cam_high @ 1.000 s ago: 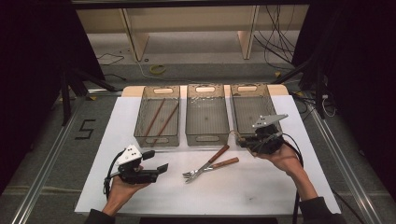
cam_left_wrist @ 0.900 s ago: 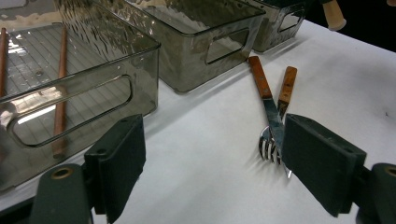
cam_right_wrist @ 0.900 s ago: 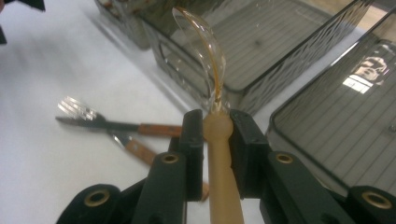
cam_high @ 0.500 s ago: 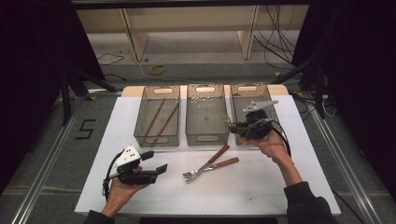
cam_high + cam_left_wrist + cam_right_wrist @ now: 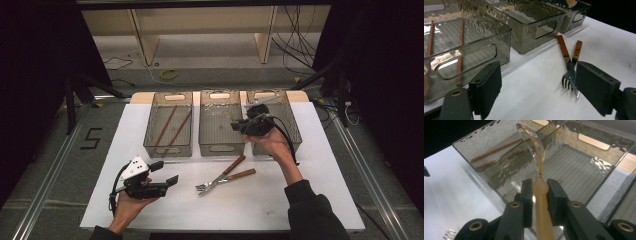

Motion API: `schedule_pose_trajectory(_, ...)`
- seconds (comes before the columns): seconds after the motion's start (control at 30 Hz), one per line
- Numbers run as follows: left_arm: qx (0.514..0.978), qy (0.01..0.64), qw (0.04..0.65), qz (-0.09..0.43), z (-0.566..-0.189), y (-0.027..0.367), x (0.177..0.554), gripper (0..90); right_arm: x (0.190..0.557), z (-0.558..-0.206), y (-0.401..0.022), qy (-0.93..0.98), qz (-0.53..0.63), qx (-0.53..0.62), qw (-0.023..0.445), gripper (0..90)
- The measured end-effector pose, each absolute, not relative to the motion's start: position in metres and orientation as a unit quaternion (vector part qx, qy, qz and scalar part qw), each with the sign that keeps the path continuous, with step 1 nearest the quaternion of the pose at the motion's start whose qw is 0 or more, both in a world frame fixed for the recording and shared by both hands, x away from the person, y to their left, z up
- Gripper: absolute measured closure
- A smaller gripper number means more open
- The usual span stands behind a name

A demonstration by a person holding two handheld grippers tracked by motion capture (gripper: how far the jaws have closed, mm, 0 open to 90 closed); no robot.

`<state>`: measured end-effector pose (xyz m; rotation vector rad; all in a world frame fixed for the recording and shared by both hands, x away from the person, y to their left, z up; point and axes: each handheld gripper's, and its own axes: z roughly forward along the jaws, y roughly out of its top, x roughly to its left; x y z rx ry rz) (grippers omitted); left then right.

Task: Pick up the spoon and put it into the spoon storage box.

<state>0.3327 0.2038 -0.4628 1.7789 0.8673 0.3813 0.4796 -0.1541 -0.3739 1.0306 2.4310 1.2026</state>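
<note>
A: Where do we hold our left gripper (image 5: 167, 181)?

B: Low, near the worktop's front-left corner, palm beneath it, jaws level and spread wide apart with nothing between them.

A: And our right gripper (image 5: 539, 195)?

B: Raised toward the worktop's far edge, forearm reaching in from the front-right corner, its pads (image 5: 527, 192) clamped together on a slim handle.

Three clear plastic bins stand side by side at the back of the white bench (image 5: 100, 170): the left bin (image 5: 168, 125) holds two brown wooden chopsticks (image 5: 171, 127), the middle bin (image 5: 220, 122) and the right bin (image 5: 287, 120) follow. Before the middle bin lie a wooden-handled fork (image 5: 225, 180) and a wooden-handled knife (image 5: 226, 171), crossing. The right gripper (image 5: 239, 125), gripping a wooden-handled metal spoon (image 5: 534, 147), hangs over the middle bin; the left gripper (image 5: 167, 172) sits near the bench's front left.
</note>
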Motion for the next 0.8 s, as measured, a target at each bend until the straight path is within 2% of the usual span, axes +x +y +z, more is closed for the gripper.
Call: schedule_pose_trajectory(0.8,0.744,0.362,0.54,0.155,-0.463,0.203,0.33,20.3,0.517,-0.386,-0.116,0.819,0.398,0.391,0.136,76.7)
